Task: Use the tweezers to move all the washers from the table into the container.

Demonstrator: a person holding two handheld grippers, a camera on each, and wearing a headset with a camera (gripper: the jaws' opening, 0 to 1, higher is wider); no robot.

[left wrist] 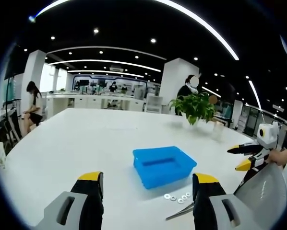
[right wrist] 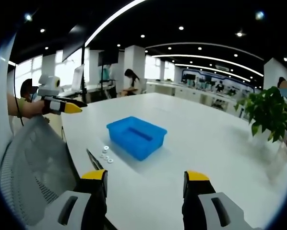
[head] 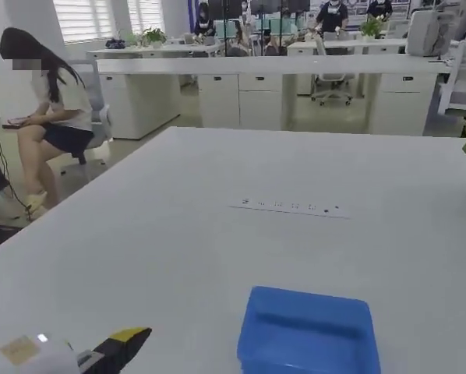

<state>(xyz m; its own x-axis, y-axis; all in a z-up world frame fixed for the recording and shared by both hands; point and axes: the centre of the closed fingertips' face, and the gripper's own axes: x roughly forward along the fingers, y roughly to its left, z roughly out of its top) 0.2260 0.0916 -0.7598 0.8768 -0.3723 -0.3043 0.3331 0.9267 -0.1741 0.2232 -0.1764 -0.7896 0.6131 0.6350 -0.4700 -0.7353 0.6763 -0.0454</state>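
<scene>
Looking along your left gripper [left wrist: 149, 179], you see its yellow-tipped jaws standing wide apart with nothing gripped. Beyond them, the blue container [left wrist: 163, 165] sits on the white table [left wrist: 76, 143]. It is an open rectangular tub, and you cannot see anything inside it from here. A small cluster of washers [left wrist: 178, 197] lies flat on the table just beside the container's near corner, not in it. The tweezers [left wrist: 180, 212] lie on the table just beside the washers, on the side nearer you, and partly behind your right-hand jaw. Your right gripper [left wrist: 234, 159] hangs in the air off to the right, above the mesh chair back [left wrist: 263, 191] and well apart from the tweezers.

In the right gripper view, your right gripper [right wrist: 146, 176] also has its jaws spread and holds nothing. The container [right wrist: 136, 135] is ahead, with the washers [right wrist: 106, 154] close to its left side and the tweezers [right wrist: 94, 160] just beyond them, near the table's edge. Your left gripper [right wrist: 80, 106] is raised at the left, clear of the table. A potted plant [right wrist: 266, 110] stands on the far right.

In the head view, the container [head: 307, 331] sits low in the centre, and a gripper [head: 118, 347] pokes in at the lower left with its yellow and black tip over the table [head: 178, 234]. A person [head: 50, 117] sits on a chair beyond the table's left side.
</scene>
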